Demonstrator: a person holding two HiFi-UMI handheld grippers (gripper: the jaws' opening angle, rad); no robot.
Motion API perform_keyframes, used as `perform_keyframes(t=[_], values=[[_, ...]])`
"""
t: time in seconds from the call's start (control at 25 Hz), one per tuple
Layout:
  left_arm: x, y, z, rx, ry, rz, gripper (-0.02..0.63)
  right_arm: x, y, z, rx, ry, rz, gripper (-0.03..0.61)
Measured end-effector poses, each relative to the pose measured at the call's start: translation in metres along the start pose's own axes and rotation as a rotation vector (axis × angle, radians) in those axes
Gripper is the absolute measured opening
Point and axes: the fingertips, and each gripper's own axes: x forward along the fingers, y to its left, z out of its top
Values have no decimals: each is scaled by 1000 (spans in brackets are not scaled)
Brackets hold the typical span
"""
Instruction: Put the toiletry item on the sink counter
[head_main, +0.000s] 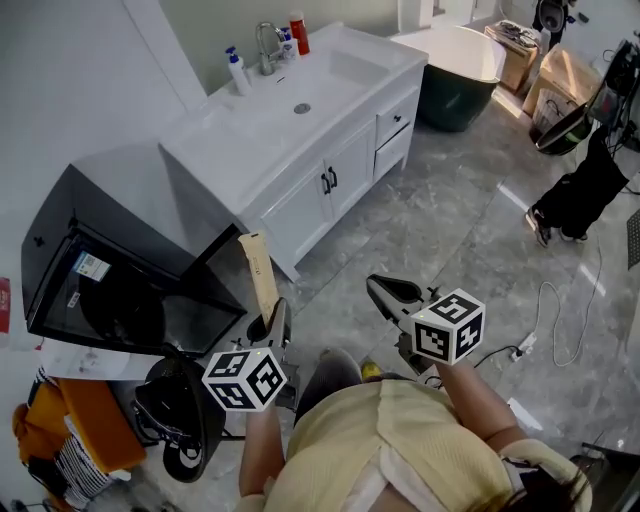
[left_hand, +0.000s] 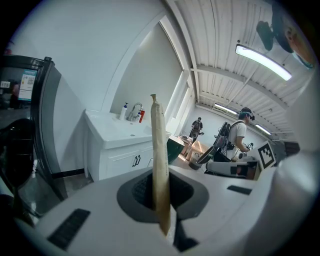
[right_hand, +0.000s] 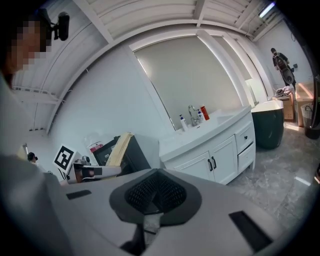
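Note:
A flat tan packet (head_main: 258, 275) stands upright in my left gripper (head_main: 272, 325), whose jaws are shut on its lower end. In the left gripper view the packet (left_hand: 159, 165) rises edge-on from the left gripper (left_hand: 160, 202). The white sink counter (head_main: 250, 140) lies ahead across the floor, well beyond both grippers, and shows as the counter (left_hand: 117, 132) and the counter (right_hand: 210, 132). My right gripper (head_main: 385, 292) hovers to the right, shut and empty; its own view shows the right gripper (right_hand: 155, 197) with pads together and the packet (right_hand: 120, 149) at its left.
A faucet (head_main: 267, 45), a blue pump bottle (head_main: 237, 72) and a red bottle (head_main: 299, 33) stand at the counter's back. A black cabinet (head_main: 110, 280) sits left of the vanity. A dark green tub (head_main: 460, 70) is on the right. A cable (head_main: 560, 320) lies on the floor.

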Motion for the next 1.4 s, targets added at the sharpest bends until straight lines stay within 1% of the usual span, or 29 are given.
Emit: perform_keyframes(t=[0.24,0.48,0.72,0.92,1.12,1.4], values=[[16,3,15,-7,-17,-5,38,7,-9,5,11,-4,-5,25],[39,13,32,-7,-18,-19,38,26,-17,19,-5,0,-11,25],[61,39,51,-34,-13,-31,38,66,-27,32,-7,28,-9,25],[81,65,67,-45,3,-26,38,102,-34,43,-8,60,4,25],[100,89,78,-56,23,-15,38,130,-48,55,-8,77,-6,25],[117,113,102,-39,22,-5,38,167,-56,74,-3,69,12,25]])
